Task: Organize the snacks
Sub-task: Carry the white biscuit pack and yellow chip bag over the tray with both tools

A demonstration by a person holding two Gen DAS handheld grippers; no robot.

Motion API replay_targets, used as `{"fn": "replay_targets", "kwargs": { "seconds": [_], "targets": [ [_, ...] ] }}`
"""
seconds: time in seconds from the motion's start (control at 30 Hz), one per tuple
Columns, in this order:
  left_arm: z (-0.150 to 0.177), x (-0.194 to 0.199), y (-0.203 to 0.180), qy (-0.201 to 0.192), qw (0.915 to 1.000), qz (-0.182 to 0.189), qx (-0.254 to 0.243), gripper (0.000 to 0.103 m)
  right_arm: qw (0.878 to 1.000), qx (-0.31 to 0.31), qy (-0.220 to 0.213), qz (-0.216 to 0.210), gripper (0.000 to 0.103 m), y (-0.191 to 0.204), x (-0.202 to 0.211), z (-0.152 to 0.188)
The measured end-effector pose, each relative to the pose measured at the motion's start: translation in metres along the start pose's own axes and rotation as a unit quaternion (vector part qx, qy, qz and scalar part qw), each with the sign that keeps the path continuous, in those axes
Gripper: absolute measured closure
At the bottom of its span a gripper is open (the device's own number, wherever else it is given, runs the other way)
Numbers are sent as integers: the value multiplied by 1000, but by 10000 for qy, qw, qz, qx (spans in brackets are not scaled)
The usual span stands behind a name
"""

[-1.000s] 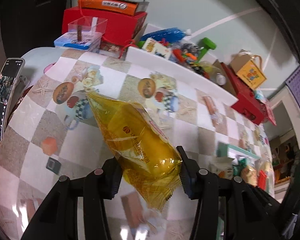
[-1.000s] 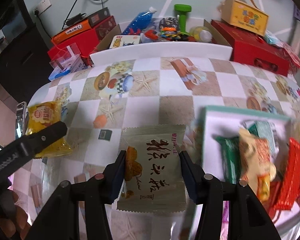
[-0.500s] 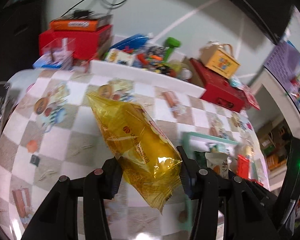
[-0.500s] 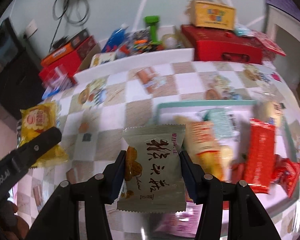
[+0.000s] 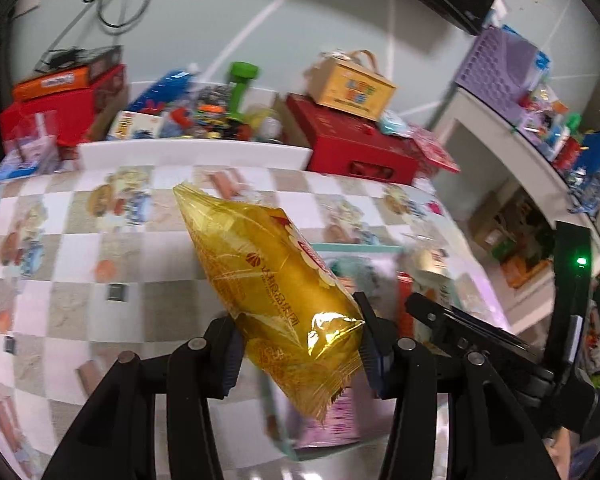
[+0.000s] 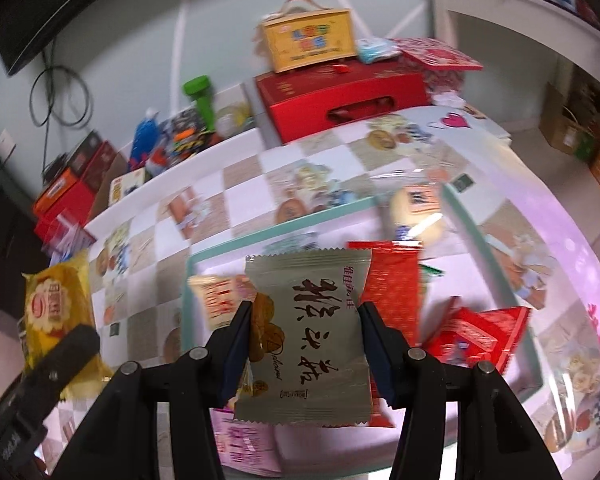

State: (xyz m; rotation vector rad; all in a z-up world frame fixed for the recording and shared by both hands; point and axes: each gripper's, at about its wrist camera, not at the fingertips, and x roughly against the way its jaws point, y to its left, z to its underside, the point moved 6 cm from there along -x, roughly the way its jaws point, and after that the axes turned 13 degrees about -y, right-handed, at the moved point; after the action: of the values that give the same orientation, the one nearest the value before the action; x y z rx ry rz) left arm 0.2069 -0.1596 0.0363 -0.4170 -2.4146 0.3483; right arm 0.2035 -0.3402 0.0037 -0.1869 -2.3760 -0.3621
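Between the jaws of each gripper hangs a light, crinkly foil packet, the left gripper point(image 5: 300, 344) pinching a puffy yellow snack bag point(image 5: 276, 284) near its lower end, the right gripper point(image 6: 304, 332) a flat grey-green sachet point(image 6: 308, 328) mid-body; both likely slippery and crushable.

Bright indoor light, motion blur, fisheye warping

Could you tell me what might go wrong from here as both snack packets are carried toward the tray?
1. The left gripper pinches the yellow packet near one end, so the long free end could swing or slip out.
2. The tray already holds several snacks, including a red packet; dropping the grey-green packet from the right gripper could push some over the rim.
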Motion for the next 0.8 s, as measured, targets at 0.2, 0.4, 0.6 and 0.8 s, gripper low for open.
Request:
{"fn": "replay_targets", "kwargs": {
  "seconds": [0.2,0.4,0.6,0.8],
  "targets": [
    [9,-6,-27,133,9994,267,-180,52,9993,-305,-104,188,47,-33,8,-8],
    [22,-14,-47,328,9982,380,-335,52,9979,-473,-226,375,47,-55,19,-14],
    [46,-22,-65,671,9952,529,-473,52,9982,-451,-203,345,47,-58,24,-15],
    [72,-36,-76,1085,9910,514,-596,52,9990,-369,37,256,47,-54,11,-6]
  ]
}}
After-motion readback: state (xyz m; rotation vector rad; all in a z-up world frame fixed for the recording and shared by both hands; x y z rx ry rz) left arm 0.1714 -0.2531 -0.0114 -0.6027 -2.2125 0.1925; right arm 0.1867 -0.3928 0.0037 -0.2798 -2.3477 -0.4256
